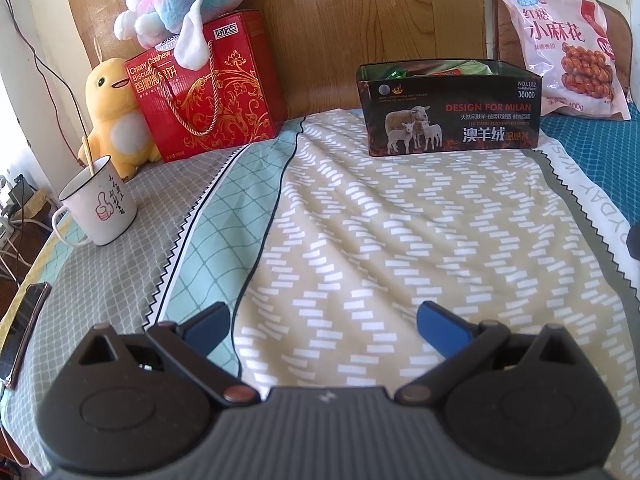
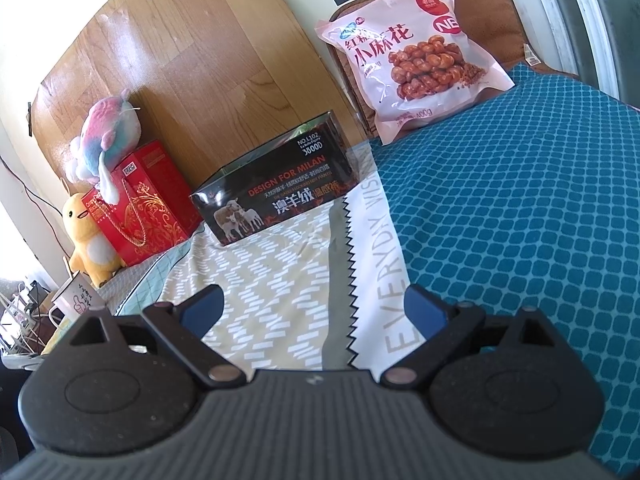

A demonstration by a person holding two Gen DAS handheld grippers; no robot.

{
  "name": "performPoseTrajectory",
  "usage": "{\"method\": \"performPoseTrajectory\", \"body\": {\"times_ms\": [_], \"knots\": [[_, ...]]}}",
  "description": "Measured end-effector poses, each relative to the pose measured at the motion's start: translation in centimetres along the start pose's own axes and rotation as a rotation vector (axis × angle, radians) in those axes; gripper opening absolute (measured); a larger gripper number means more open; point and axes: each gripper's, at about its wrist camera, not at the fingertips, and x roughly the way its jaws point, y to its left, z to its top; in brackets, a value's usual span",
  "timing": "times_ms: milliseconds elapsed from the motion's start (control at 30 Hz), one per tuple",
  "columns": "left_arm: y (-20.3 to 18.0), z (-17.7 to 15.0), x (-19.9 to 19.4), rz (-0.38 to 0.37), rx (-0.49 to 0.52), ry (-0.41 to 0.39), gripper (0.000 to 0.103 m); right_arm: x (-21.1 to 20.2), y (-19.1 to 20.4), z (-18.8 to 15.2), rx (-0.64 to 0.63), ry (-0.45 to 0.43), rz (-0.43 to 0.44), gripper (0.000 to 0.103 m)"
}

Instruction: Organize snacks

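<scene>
Both grippers, left and right, hover spread apart and empty over the bedspread. Farther back stands an open black box printed with sheep, wrapped snacks inside. A pink bag leans behind.

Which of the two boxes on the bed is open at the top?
The black sheep-picture box: its top is open, showing wrappers inside. The red biscuit box is closed.

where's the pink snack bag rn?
Both views: pink snack bag leans upright at the bed's far right, on the teal cover, just right of the black box.
</scene>
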Motion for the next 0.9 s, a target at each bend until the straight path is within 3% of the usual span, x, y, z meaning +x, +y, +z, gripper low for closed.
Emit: {"method": "performPoseTrajectory", "body": {"times_ms": [533,900], "knots": [[-1.2,-0.4,-0.4,0.008,0.084,-0.032,0.103,0.0,-0.2,-0.1,0.009,0.004,-0.001,0.098],[-1.2,-0.5,0.0,0.004,0.083,-0.012,0.103,-0.1,-0.3,-0.2,0.014,0.003,-0.003,0.098]]}}
